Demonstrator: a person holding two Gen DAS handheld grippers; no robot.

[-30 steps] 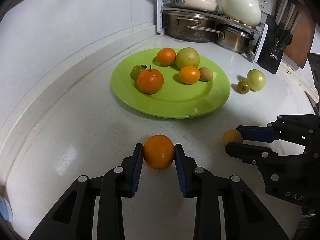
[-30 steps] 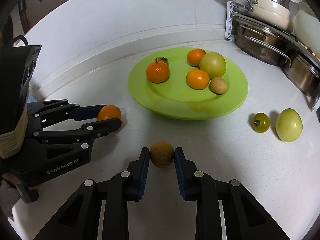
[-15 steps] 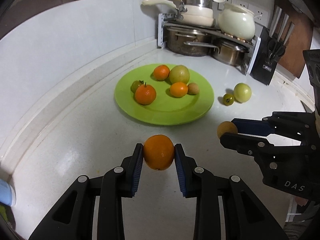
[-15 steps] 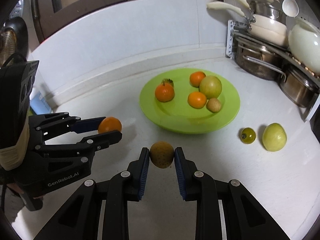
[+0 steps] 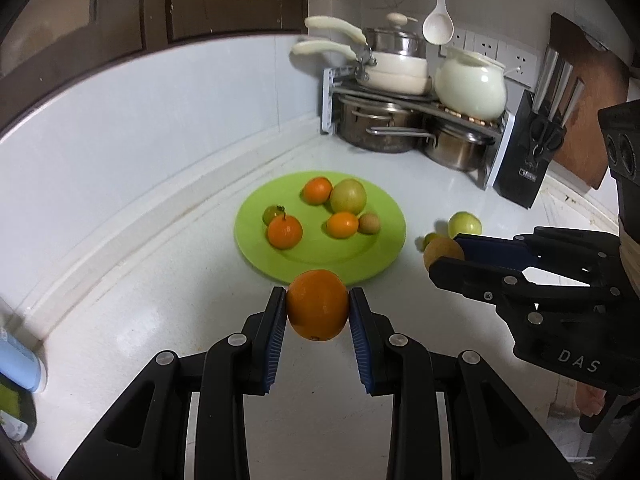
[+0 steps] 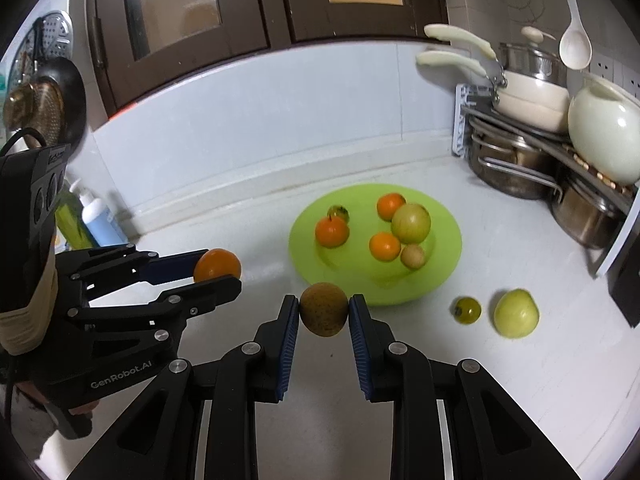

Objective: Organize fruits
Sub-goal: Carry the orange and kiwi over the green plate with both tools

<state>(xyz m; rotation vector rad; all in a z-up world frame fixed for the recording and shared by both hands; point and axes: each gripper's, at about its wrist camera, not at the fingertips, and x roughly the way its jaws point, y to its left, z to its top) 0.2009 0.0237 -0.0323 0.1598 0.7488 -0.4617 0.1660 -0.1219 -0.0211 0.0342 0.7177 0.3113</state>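
Observation:
My left gripper [image 5: 318, 306] is shut on an orange [image 5: 318, 304] and holds it in the air in front of the green plate [image 5: 384, 256]. My right gripper [image 6: 324, 310] is shut on a brown round fruit [image 6: 324, 309], also raised near the plate [image 6: 444, 268]. The plate holds several fruits: oranges, a green apple [image 6: 411, 223], a small brown fruit and a small green one. The right gripper shows in the left wrist view [image 5: 446, 258], the left gripper in the right wrist view [image 6: 218, 270]. A green apple [image 6: 516, 313] and a small dark green fruit [image 6: 467, 311] lie on the counter right of the plate.
A rack with pots and pans [image 5: 400, 120] and a white jar [image 5: 470, 84] stand in the back corner. A knife block [image 5: 528, 156] is to its right. A soap bottle [image 6: 98, 216] stands at the left by the wall.
Both grippers have lifted their fruits up off the counter and drawn back; the plate now looks smaller and farther away.

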